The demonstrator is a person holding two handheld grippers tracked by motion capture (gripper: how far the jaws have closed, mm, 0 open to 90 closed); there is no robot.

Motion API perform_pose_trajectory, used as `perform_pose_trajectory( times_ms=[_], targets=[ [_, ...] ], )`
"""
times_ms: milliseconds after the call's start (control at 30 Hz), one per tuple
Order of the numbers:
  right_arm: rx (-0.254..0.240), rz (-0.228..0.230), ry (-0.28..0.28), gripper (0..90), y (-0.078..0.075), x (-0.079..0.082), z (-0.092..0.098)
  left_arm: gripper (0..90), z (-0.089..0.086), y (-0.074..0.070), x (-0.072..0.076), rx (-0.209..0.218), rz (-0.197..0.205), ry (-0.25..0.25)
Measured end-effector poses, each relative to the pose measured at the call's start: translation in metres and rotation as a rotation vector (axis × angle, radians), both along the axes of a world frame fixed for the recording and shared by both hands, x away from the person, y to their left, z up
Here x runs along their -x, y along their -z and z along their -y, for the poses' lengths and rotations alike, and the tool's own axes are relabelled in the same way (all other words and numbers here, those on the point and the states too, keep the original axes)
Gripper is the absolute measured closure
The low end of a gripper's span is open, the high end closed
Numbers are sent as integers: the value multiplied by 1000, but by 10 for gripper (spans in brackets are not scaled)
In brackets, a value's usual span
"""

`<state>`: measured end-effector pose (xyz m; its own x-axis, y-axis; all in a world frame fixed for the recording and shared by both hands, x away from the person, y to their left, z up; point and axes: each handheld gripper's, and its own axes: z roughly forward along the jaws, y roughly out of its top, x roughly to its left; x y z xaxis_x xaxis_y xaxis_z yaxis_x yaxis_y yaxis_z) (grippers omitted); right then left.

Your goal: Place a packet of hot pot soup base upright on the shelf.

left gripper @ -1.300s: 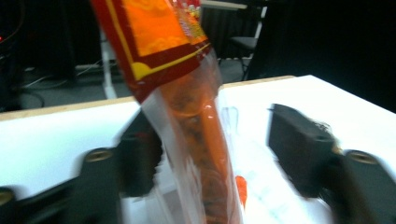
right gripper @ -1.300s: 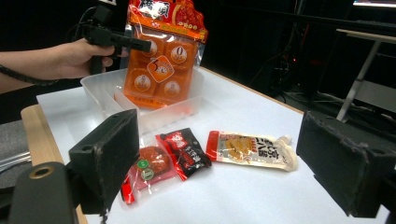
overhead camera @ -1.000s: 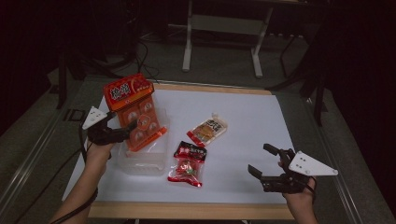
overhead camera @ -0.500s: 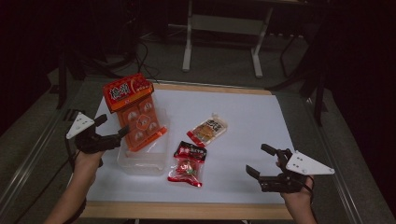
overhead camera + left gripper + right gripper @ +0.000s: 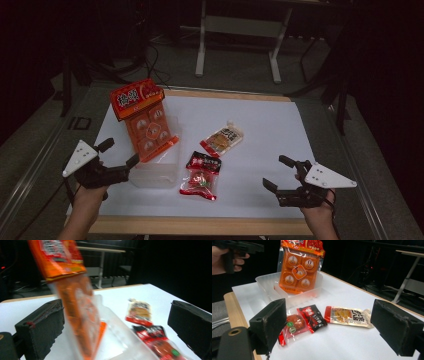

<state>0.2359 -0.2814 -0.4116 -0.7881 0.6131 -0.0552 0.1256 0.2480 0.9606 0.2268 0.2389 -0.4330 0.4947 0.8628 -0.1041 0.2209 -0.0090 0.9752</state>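
At the table's left edge, the left gripper (image 5: 120, 156) hovers with its jaws apart and nothing between them, just beside the clear tub (image 5: 156, 172). In the left gripper view the two black jaws stand wide either side of the tub and the blurred orange pack.

The orange pack (image 5: 145, 122) stands tilted in the tub, its bottom edge inside, its red header leaning up and away over the far-left rim. In the right gripper view, the pack (image 5: 300, 267) rests against the tub's (image 5: 265, 283) far wall, showing round orange pieces in a grid.

Just right of the tub, on the white sheet (image 5: 265, 130), lies the red packet (image 5: 202, 176), flat, with a black top band. It is near the tub but not touching it. Beyond it, toward the middle of the sheet, lies the pale snack bag (image 5: 223, 139), flat and angled, apart from the red packet.

At the near right, the right gripper (image 5: 279, 173) is held low over the sheet, well apart from every item. Its jaws are spread, holding nothing; its own view shows the red packet (image 5: 299, 323) and snack bag (image 5: 348, 316) between them, farther off.
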Motion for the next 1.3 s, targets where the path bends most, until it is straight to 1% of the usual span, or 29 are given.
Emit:
perform_pose_trajectory(
  times_ms=[67, 133, 200, 233, 300, 367, 400, 433, 467, 500, 567, 600, 667, 700, 733, 800, 833, 867, 900, 933, 1000, 1033, 1067, 1100, 1167, 1200, 1233, 1267, 1300],
  targets=[
    [8, -1, 1, 136, 1, 0, -1, 13, 5, -1, 8, -8, 16, 21],
    [22, -1, -7, 140, 3, -1, -3, 14, 9, -2, 13, 13, 20, 49],
    [35, -5, -23, 164, 4, -2, -5, 14, 12, -2, 18, 18, 27, 64],
    [40, -3, -27, 164, 5, -2, -6, 14, 13, -2, 20, 15, 38, 69],
    [54, 2, -32, 163, 7, -3, -8, 14, 17, -2, 24, -8, 57, 71],
    [55, -5, -40, 164, 8, -4, -9, 14, 20, -1, 27, -25, 83, 94],
    [53, -9, -44, 169, 8, -5, -10, 14, 22, 0, 28, -26, 90, 108],
    [45, -10, -50, 188, 9, -5, -10, 14, 23, 1, 29, -22, 92, 117],
    [41, -10, -56, 192, 9, -6, -10, 14, 26, 4, 31, -17, 90, 137],
    [39, -9, -67, 192, 10, -8, -11, 14, 29, 5, 32, -24, 90, 146],
    [43, -3, -64, 190, 10, -9, -12, 14, 35, 8, 33, -46, 82, 140],
    [48, -1, -63, 185, 10, -10, -13, 14, 37, 10, 33, -41, 79, 146],
    [68, 11, -56, 183, 11, -13, -15, 14, 41, 14, 33, -42, 72, 174],
    [69, 15, -58, 182, 11, -14, -15, 14, 43, 17, 32, -53, 77, 186],
    [63, 14, -65, 178, 11, -14, -16, 14, 45, 19, 32, -58, 79, 195],
    [54, 0, -83, 157, 11, -17, -18, 15, 48, 22, 32, -42, 67, 241],
    [54, 0, -83, 157, 11, -17, -18, 15, 48, 22, 32, -42, 67, 241],
    [74, -16, -89, 155, 13, -21, -21, 15, 51, 26, 33, -27, 93, 276],
    [74, -16, -89, 155, 13, -21, -21, 15, 53, 28, 33, -32, 104, 293],
    [84, -20, -95, 153, 14, -22, -22, 23, 56, 30, 34, -41, 103, 311],
    [87, -29, -104, 138, 17, -25, -26, 35, 60, 32, 34, -44, 101, 322],
    [97, -39, -100, 137, 19, -27, -28, 34, 61, 33, 35, -48, 100, 326],
    [101, -48, -96, 136, 19, -28, -29, 35, 63, 34, 35, -47, 86, 335],
    [95, -58, -96, 132, 21, -30, -31, 35, 64, 34, 36, -45, 74, 341],
    [86, -83, -104, 127, 22, -33, -34, 37, 67, 33, 36, -47, 35, 346],
    [87, -86, -102, 126, 23, -34, -35, 37, 67, 33, 37, -34, 4, 360],
    [88, -92, -99, 126, 23, -35, -37, 36, 68, 33, 37, -34, -25, 370],
    [89, -99, -105, 123, 23, -36, -39, 35, 68, 34, 38, -48, -37, 365],
    [92, -99, -100, 118, 24, -38, -41, 26, 68, 36, 39, -60, -33, 357]
  ],
)
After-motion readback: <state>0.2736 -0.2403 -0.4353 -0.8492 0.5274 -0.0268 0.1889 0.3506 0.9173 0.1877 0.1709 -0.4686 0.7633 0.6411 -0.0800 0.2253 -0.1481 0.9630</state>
